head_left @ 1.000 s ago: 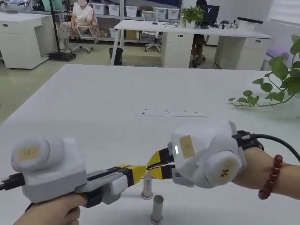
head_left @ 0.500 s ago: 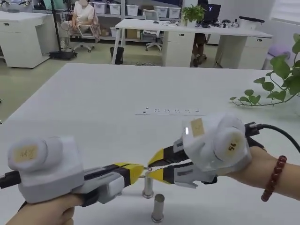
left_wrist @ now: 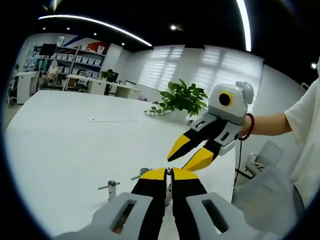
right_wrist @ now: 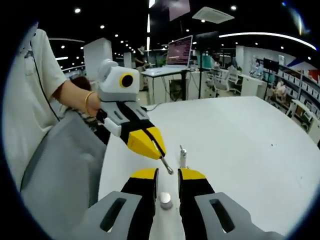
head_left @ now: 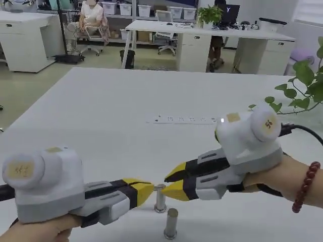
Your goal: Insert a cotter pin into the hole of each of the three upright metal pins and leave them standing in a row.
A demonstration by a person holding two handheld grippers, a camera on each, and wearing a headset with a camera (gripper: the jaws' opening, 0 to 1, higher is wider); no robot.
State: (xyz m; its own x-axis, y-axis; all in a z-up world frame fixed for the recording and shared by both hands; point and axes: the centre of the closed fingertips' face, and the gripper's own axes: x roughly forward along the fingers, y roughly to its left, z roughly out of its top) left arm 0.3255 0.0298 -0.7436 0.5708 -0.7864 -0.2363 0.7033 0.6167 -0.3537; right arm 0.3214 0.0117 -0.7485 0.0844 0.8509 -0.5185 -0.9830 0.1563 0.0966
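Head view looks down on a white table [head_left: 101,126]. The left gripper [head_left: 146,187] comes in from the lower left with its yellow jaw tips pressed together. The right gripper [head_left: 165,185] comes in from the right with its jaws apart, their tips just beside the top of the farther metal pin [head_left: 160,197]. The nearer metal pin [head_left: 171,223] stands upright close in front of it. A white power strip [head_left: 186,120] lies mid-table, well apart from the pins. Leaves of a green plant [head_left: 303,85] reach in at the right edge. Beyond the table is an open office with white desks, a seated person [head_left: 91,17] and a dark waste bin [head_left: 129,59] on the floor. Storage boxes [head_left: 126,9] line a shelf, and their contents cannot be made out.

Left gripper view shows this gripper's jaws closed tip to tip. To their left on the table stand a small pin [left_wrist: 111,189] and a second small pin [left_wrist: 142,173], each with a thin piece sticking out sideways. The right gripper hangs ahead with its jaws parted.

Right gripper view shows this gripper's jaws spread, with a round pin top [right_wrist: 165,200] between them. The left gripper enters from the left, clamped on a thin cotter pin [right_wrist: 165,163] that slants down toward the gap. Beyond it stands an upright pin [right_wrist: 183,156].
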